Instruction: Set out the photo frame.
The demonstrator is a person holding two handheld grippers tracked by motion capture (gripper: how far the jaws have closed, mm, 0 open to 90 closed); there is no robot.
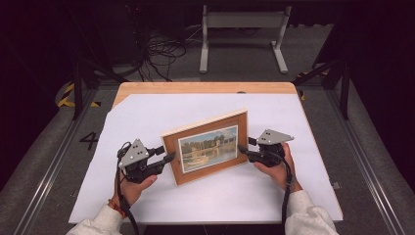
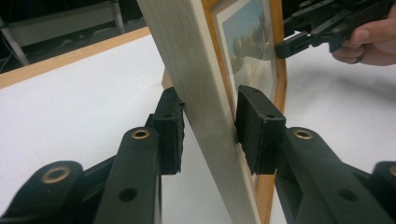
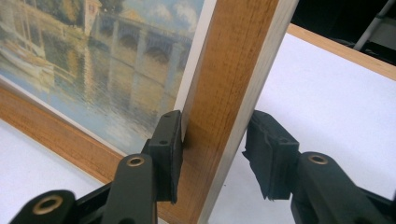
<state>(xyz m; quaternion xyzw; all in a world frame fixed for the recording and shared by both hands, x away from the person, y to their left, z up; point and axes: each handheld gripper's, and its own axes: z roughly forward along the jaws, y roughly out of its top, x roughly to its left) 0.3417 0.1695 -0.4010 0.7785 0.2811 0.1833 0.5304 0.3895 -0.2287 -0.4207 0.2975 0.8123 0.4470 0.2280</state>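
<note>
The desk [image 1: 205, 88] is carrying a white sheet [image 1: 147, 122] that is covering nearly all of its wooden top, leaving a strip of bare wood showing at the far edge. The picture frame [image 1: 208, 147] is standing near the middle of that sheet, propped up and leaning back, with its printed face turned toward the person. It is a wooden frame with a pale outer edge, and it is holding a painted river scene with a bridge and a boat.

A person's two hands are coming in from the near side of the frame, each holding a gripper. The left gripper [image 1: 166, 157] is sitting at the frame's left edge; in the left gripper view its jaws are straddling that edge, one pad on the front of the frame and the other on the back, closed against the wood so that it is gripping the frame [image 2: 205, 116]. The right gripper [image 1: 243, 149] is meeting the frame's right edge. In the right gripper view one pad is pressing on the front by the white mat, while the other pad is standing a little clear of the back of the frame [image 3: 224, 102], so its jaws are parted around the edge rather than clamped.
</note>
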